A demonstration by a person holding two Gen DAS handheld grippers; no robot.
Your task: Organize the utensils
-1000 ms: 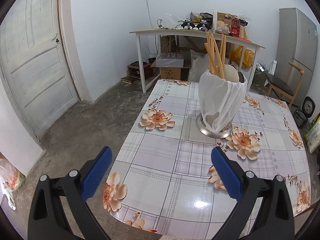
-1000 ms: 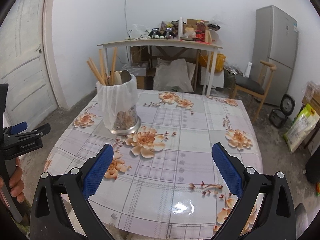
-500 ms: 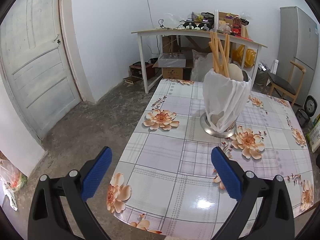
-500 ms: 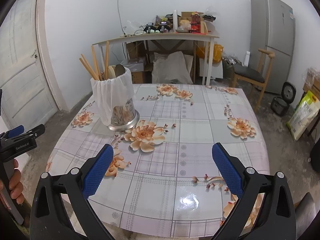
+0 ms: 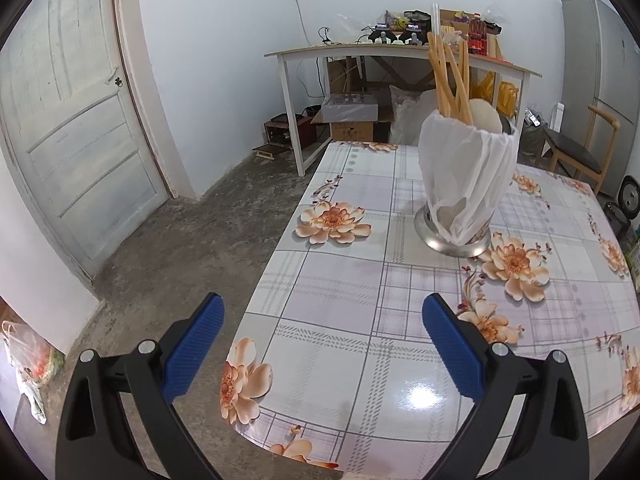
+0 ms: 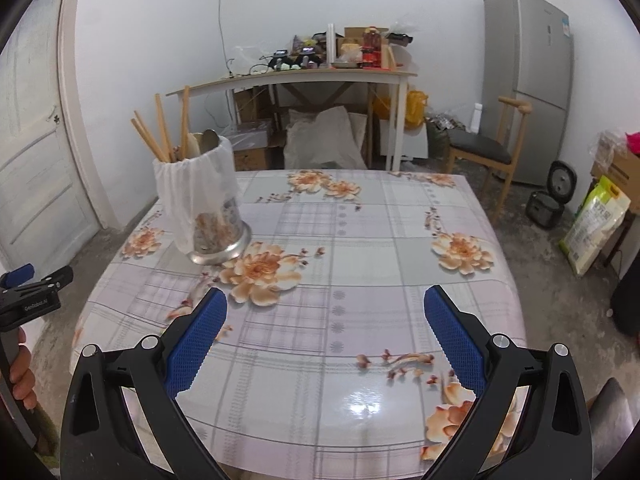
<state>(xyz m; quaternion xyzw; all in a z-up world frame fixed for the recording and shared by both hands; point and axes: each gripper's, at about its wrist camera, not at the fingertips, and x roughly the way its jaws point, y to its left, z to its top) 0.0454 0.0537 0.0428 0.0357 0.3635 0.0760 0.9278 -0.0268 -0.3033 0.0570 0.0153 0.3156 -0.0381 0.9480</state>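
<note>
A metal utensil holder [image 5: 466, 184] draped in a white cloth stands upright on the floral table [image 5: 352, 344]. It holds several wooden chopsticks [image 5: 450, 76] and spoons [image 5: 486, 116]. It also shows in the right wrist view [image 6: 204, 208], at the table's left side. My left gripper [image 5: 324, 312] is open and empty at the table's near left corner, well short of the holder. My right gripper [image 6: 324, 304] is open and empty over the table's near edge. The left gripper [image 6: 24, 292] shows at the far left of the right wrist view.
A white desk [image 6: 296, 80] piled with clutter stands against the back wall, boxes beneath it. A wooden chair [image 6: 484, 152] and a grey fridge [image 6: 528, 80] stand at the right. A door [image 5: 68, 128] is on the left. A rice bag [image 6: 596, 224] sits on the floor.
Both grippers have drawn back a little from the table and shifted; the holder looks slightly further right in the left view. Both jaws stay open and empty.
</note>
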